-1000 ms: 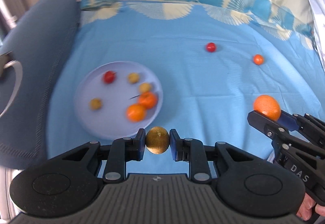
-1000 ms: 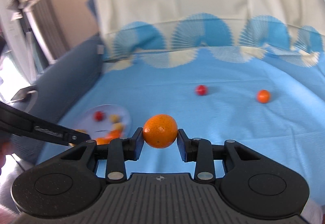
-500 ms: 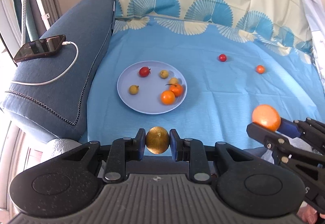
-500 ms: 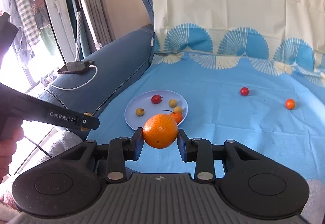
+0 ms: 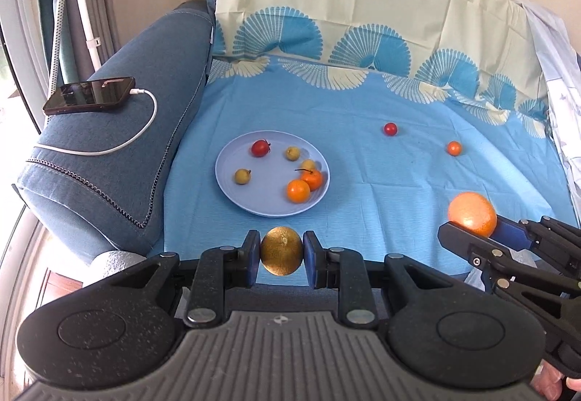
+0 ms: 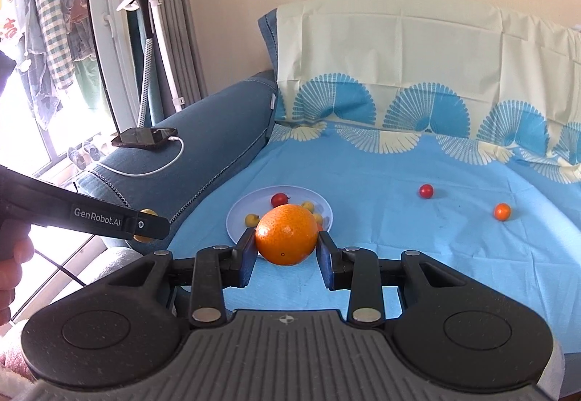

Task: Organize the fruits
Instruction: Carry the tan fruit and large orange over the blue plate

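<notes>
Clamping narrowly, the left gripper (image 5: 281,257) is holding a small golden-brown fruit (image 5: 281,255) above the bed's near edge; the right gripper's (image 6: 285,248) jaws are squeezing an orange (image 6: 285,234), short of the plate (image 5: 232,199).

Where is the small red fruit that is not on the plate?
The red fruit lies on the blue sheet, right of the plate and left of the small orange fruit.

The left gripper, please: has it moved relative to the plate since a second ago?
Yes. The left gripper has drawn back from the plate, which now sits farther beyond its fingers, showing the phone.
</notes>
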Available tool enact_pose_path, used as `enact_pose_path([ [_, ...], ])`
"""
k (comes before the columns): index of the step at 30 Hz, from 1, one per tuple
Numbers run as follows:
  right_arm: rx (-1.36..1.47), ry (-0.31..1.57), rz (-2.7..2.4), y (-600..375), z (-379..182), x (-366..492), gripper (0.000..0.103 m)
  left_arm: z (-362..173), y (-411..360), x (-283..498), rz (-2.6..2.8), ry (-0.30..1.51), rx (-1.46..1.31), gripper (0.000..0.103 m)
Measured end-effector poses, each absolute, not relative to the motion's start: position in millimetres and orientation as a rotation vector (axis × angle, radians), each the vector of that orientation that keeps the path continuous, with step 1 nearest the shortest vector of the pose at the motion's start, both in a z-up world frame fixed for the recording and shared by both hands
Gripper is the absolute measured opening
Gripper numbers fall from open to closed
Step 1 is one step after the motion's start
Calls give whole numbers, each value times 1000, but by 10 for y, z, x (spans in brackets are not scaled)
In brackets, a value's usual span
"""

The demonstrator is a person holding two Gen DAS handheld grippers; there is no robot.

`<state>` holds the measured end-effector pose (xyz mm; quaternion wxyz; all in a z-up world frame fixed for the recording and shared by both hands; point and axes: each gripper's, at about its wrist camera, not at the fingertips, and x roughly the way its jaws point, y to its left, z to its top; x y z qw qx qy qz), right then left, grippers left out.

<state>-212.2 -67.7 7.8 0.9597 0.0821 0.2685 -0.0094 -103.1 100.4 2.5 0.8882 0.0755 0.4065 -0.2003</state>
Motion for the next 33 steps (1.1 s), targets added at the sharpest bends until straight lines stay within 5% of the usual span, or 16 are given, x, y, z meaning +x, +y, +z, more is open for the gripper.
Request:
enact_pose_path([
  [33,131,629,-23,-708,-32,-1776,37,-178,1025,-611,-398,910,125,28],
])
